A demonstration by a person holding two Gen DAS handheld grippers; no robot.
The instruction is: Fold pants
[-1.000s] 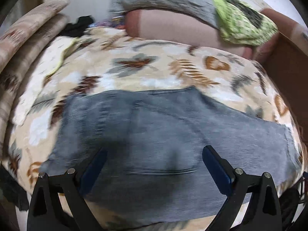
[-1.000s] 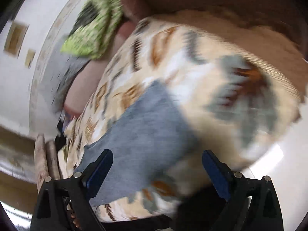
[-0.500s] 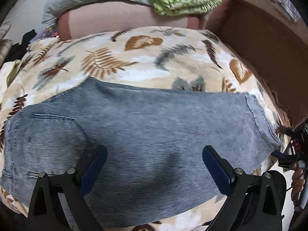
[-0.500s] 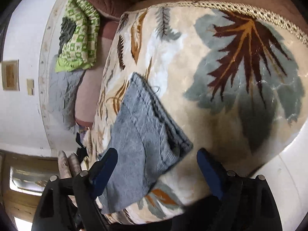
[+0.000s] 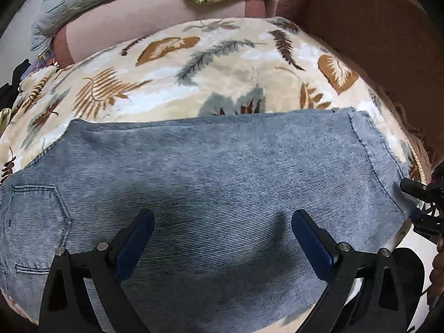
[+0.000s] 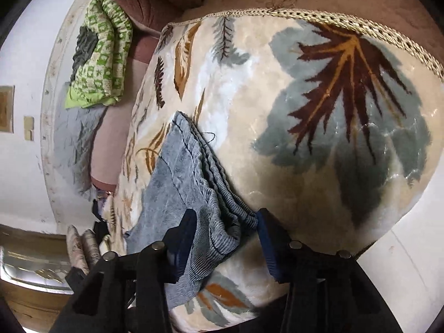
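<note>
Your left tongs [image 5: 222, 227] hover over the middle of the pants [image 5: 211, 183], released, with both blue pads spread wide and no fabric between them. The pants lie flat and lengthwise across the leaf-print blanket [image 5: 172, 83] that covers the bed; the back pocket [image 5: 36, 222] sits at the left of the left wrist view and the hem end at the right.

Your right tongs [image 6: 226, 238] are at the hem end of the pants [image 6: 177, 183], near the blanket [image 6: 319, 105] edge. The stacked hem layers rise into the gap between the two pads. The pads stand apart with space on the right side, so the tongs are released and not clamped on the cloth; whether the left pad touches the fabric cannot be told.

Note the following limits of view:
- The waistband end is cut off at the left edge of the left wrist view.
- The near edge of the pants is hidden behind the left tongs' frame.
- At the far right of the left wrist view, dark hardware [image 5: 424, 202] is only partly visible.
- A green patterned cloth [image 6: 97, 55] lies beyond the blanket.
</note>
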